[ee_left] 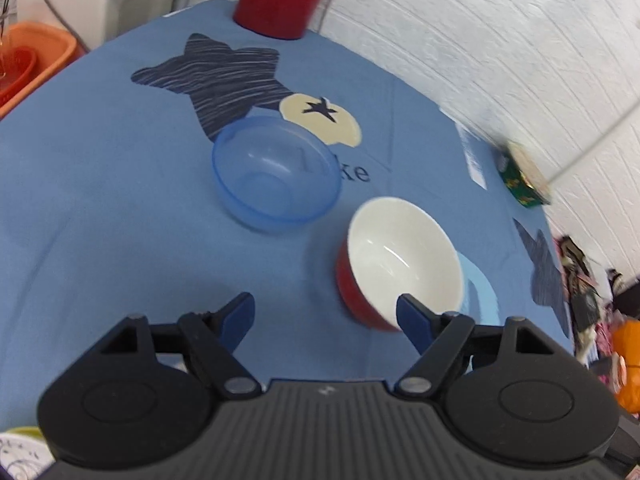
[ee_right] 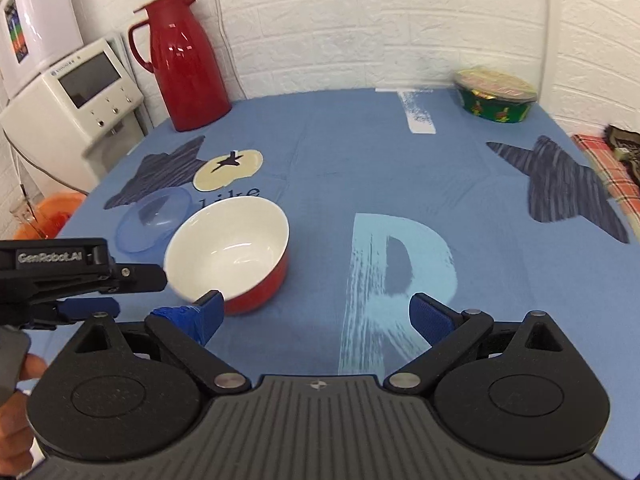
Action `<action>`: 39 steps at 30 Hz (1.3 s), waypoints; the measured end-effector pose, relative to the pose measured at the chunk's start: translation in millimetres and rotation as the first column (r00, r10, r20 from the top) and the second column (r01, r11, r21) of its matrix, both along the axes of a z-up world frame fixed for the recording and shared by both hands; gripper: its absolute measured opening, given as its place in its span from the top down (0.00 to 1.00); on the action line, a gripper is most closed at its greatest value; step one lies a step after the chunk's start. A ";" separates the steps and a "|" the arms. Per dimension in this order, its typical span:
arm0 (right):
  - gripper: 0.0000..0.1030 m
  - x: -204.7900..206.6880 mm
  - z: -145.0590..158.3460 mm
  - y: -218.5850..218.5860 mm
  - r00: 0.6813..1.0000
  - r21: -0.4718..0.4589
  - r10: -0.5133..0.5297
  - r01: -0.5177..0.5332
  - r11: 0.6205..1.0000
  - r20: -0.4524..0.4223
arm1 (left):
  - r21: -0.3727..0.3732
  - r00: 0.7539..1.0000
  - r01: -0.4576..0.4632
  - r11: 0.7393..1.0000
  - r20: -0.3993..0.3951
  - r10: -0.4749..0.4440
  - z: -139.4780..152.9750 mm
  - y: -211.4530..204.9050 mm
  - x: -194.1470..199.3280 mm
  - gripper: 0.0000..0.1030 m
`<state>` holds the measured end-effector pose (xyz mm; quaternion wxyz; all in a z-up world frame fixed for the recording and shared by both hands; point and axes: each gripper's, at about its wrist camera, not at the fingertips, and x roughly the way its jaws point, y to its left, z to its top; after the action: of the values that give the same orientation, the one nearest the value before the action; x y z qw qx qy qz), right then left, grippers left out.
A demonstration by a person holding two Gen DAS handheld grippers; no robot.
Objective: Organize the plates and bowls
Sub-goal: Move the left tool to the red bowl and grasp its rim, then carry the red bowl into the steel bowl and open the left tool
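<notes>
While the left gripper (ee_right: 132,292), marked "GenRobot.AI", and the right gripper (ee_right: 316,316) are both spread wide and hold nothing, two bowls stand upright on the blue cloth (ee_right: 360,152): one red bowl (ee_right: 232,252) beside the printed "Like", one clear blue bowl (ee_right: 154,220) just behind it.

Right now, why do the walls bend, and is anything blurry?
Both views: fisheye lens curves the brick wall. Left wrist view: the green tub is smeared with blur. Right wrist view: glare streaks on the red jug; the white bowl looks slightly soft.
</notes>
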<state>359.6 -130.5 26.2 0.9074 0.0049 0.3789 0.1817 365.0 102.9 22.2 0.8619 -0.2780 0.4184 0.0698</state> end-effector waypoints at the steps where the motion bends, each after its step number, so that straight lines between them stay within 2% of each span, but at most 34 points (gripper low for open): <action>1: 0.16 7.8 -3.2 2.7 1.000 -0.002 0.008 -0.008 1.000 -0.007 | -0.009 1.000 -0.008 1.000 -0.007 0.008 -2.5 1.4 4.8 0.23; 9: 0.16 49.1 -25.5 31.7 0.994 -0.125 0.108 -0.111 0.986 -0.033 | -0.029 0.997 -0.046 0.999 -0.064 0.044 -24.3 -1.2 25.1 0.23; 11: 0.17 52.3 -28.4 36.5 0.991 -0.137 0.132 -0.134 0.981 -0.025 | -0.037 0.996 -0.052 0.998 -0.070 0.049 -28.5 -3.4 27.4 0.24; 13: 0.18 55.6 -29.8 40.7 0.989 -0.154 0.149 -0.149 0.977 -0.017 | -0.006 0.994 -0.072 0.997 -0.079 0.071 -27.5 -5.9 29.8 0.24; 17: 0.20 59.2 -35.9 49.8 0.977 -0.146 0.212 -0.213 0.966 -0.025 | 0.000 0.994 -0.052 0.999 -0.098 0.052 -27.2 -6.3 37.2 0.24; 19: 0.24 58.6 -40.1 57.3 0.970 -0.142 0.241 -0.243 0.960 -0.034 | 0.018 0.995 -0.031 0.999 -0.099 0.032 -27.6 -10.1 39.3 0.30; 20: 0.27 57.1 -41.4 59.3 0.967 -0.131 0.251 -0.254 0.958 -0.039 | 0.032 0.995 -0.022 0.999 -0.101 0.025 -27.5 -12.0 39.7 0.37; 21: 0.35 55.3 -41.9 60.3 0.964 -0.111 0.261 -0.265 0.958 -0.048 | 0.043 0.995 -0.007 0.999 -0.097 0.011 -27.2 -14.1 40.1 0.61; 22: 0.45 52.7 -41.3 60.8 0.961 -0.089 0.272 -0.276 0.957 -0.053 | 0.051 0.996 0.011 0.999 -0.094 -0.006 -27.3 -16.3 41.2 0.66; 23: 0.49 49.0 -39.6 63.0 0.957 -0.083 0.285 -0.288 0.954 -0.054 | 0.037 0.996 0.031 0.999 -0.089 -0.027 -28.0 -17.8 42.5 0.75; 24: 0.55 45.0 -38.0 65.3 0.955 -0.086 0.292 -0.296 0.951 -0.057 | 0.020 0.995 0.053 0.998 -0.087 -0.051 -29.1 -19.3 43.5 0.94; 25: 0.56 40.4 -36.6 67.5 0.953 -0.098 0.298 -0.302 0.948 -0.056 | 0.013 0.993 0.077 0.997 -0.086 -0.075 -27.8 -22.7 43.9 0.97; 26: 0.56 36.0 -35.3 69.0 0.953 -0.113 0.298 -0.303 0.946 -0.054 | 0.040 0.992 0.094 0.995 -0.089 -0.091 -25.3 -27.1 42.5 1.00; 28: 0.56 30.6 -32.9 65.3 0.956 -0.096 0.287 -0.292 0.951 -0.065 | 0.072 0.990 0.123 0.990 -0.083 -0.117 -22.0 -32.1 37.5 1.00; 34: 0.54 -0.2 -24.0 54.3 0.960 -0.076 0.261 -0.270 0.960 -0.105 | 0.045 0.978 0.182 0.982 -0.116 -0.176 -15.2 -38.9 12.9 1.00; 39: 0.54 -46.4 -1.8 36.4 0.964 -0.087 0.243 -0.253 0.964 -0.107 | 0.036 0.967 0.241 0.970 -0.098 -0.237 5.5 -57.4 -30.5 1.00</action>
<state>313.2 -94.1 24.4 0.8575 -0.0796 0.4281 0.2742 334.5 45.6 27.7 0.8499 -0.2012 0.4868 -0.0116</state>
